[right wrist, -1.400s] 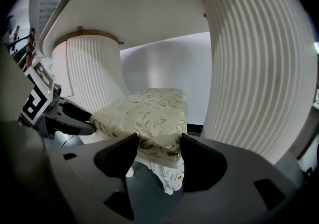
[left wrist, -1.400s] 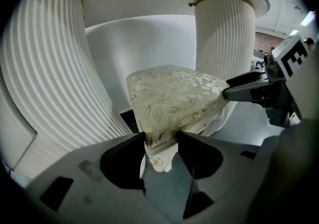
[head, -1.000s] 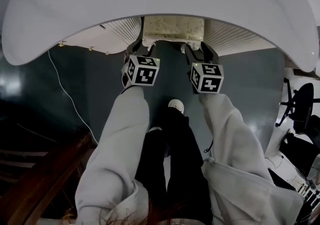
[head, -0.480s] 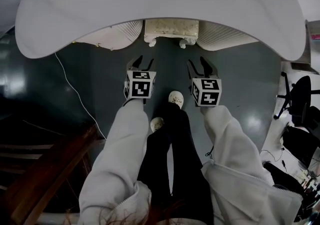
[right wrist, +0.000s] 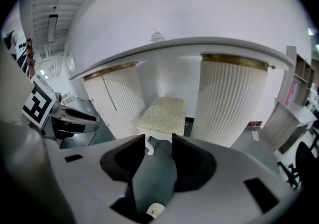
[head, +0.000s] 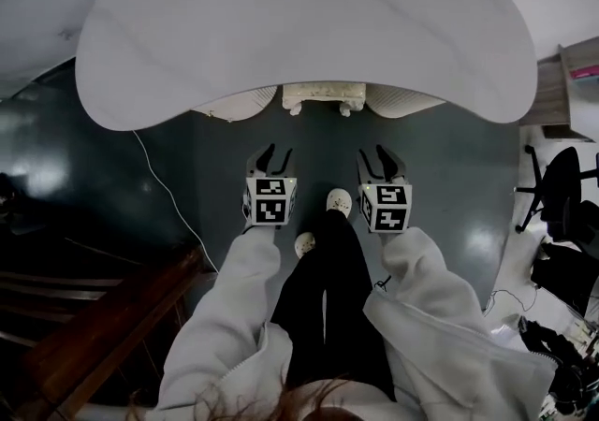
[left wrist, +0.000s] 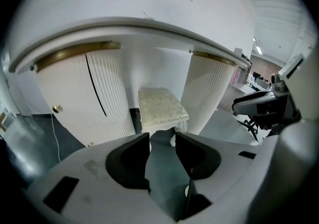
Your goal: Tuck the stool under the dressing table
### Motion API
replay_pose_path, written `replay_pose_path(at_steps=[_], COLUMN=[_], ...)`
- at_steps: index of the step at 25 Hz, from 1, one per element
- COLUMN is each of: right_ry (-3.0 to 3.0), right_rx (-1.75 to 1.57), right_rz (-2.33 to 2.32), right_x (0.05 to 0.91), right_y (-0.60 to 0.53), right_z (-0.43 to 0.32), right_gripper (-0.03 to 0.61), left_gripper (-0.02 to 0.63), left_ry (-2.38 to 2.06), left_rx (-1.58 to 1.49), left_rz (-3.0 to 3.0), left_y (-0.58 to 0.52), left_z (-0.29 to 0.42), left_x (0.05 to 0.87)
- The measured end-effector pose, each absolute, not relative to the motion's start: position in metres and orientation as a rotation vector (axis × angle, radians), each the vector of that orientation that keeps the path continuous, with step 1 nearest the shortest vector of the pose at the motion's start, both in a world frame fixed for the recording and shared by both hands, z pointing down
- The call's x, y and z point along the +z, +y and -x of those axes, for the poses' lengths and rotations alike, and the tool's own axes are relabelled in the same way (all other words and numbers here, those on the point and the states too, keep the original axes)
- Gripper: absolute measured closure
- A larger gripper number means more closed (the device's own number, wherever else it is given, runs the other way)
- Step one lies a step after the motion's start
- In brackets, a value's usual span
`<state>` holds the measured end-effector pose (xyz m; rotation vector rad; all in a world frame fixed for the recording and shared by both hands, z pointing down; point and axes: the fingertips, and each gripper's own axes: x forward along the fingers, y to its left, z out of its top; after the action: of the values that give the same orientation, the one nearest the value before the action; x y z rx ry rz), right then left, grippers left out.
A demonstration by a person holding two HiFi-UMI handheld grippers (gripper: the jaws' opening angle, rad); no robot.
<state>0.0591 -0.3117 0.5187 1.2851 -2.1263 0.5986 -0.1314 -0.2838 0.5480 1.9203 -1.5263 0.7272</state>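
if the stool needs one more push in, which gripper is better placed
Too close to call: the left gripper and right gripper flank the stool about evenly, both empty, clear of it, jaws closing. Either would do.

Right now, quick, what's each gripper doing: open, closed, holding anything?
Left gripper: open, jaws closing, nothing between them.
Right gripper: open, jaws closing, nothing between them; the stool stands apart, ahead of it.

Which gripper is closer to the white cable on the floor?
Left. The left gripper hangs right of the cable; the right gripper is beyond the person's legs, farther right. Both grippers' jaws are closing, empty.
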Motion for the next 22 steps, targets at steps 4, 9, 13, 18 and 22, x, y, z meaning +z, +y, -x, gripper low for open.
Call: replay_pose_path(at_steps=[4,9,13,18,22], right_ry=[-2.181,-2.263,-2.318,-2.391,-2.404], right_rx=[0.570,0.543,0.518,0.432,0.388], right_rz=[-1.284,-1.275,-1.255,-1.250,-1.267], right_x=[0.474,0.425,0.390,0.342,0.311], right_y=[-0.310,-0.316,-0.324,-0.335,-0.342], right_z=[-0.051,-0.039,-0.035,-0.040,-0.045], right_gripper=[0.376,0.396,0.420,0.471,0.486], left_gripper=[0.456,0.459,0.481,0.537,0.554], left_ry=[-1.534,-1.546,-1.532,-1.591,-1.606], left_rx=[0.699,0.603,0.515,0.435,0.431], left_rz=[-1.979,-2.054,-2.085,-2.127,-2.192], left_y=[-0.283,-0.293,-0.298,-0.304,-0.308], left_z=[0.118,0.095,0.087,0.096,0.099], left_x=[0.506,0.454,0.415,0.364,0.333])
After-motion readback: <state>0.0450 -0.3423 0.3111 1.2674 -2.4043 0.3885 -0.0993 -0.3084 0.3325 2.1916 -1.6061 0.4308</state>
